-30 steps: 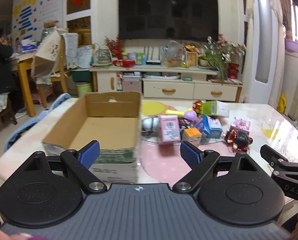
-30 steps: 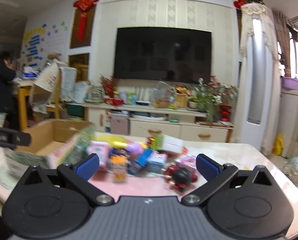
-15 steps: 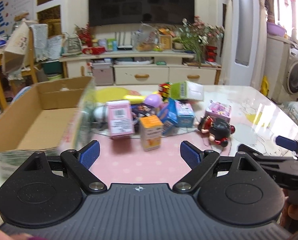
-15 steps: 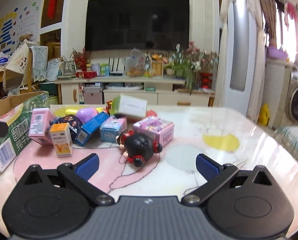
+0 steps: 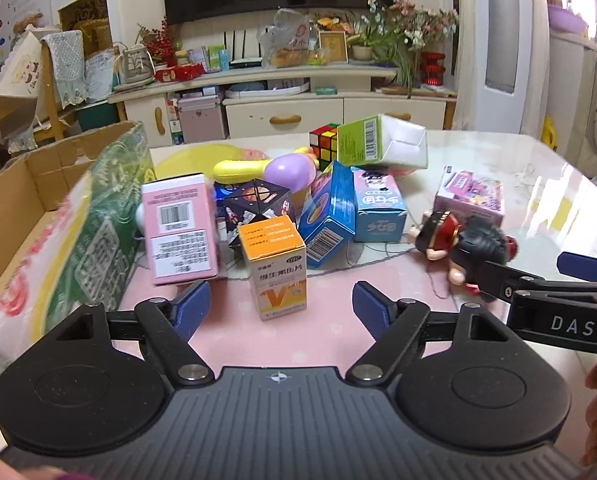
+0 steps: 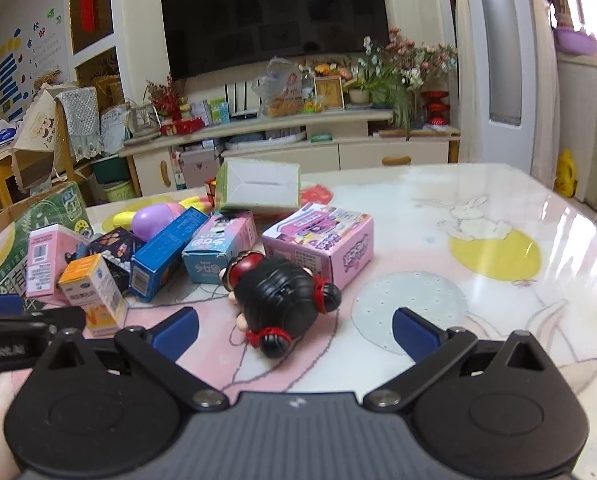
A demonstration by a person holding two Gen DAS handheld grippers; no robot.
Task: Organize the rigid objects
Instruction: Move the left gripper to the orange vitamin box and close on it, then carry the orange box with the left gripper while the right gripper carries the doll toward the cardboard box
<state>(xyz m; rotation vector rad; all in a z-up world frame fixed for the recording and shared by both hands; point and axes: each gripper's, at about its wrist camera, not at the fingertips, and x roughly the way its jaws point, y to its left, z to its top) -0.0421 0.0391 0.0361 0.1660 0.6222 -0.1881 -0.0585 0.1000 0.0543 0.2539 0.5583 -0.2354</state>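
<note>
My left gripper (image 5: 281, 306), jaws just narrowing yet clasping nothing, faces the orange box (image 5: 275, 267) upright on the bench (image 5: 498, 184); likely light, stiff card, best pinched across its flat sides.

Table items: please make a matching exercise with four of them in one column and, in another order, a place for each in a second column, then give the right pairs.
Things:
1. orange box
2. doll
3. green and white carton
4. cardboard box

Places:
A. at the left edge of the table, its top open
B. lying down, just ahead of the right gripper
C. on top of the pile, at the back
D. standing upright, just ahead of the left gripper

Pairs: 1-D, 2-B, 3-C, 4-A
</note>
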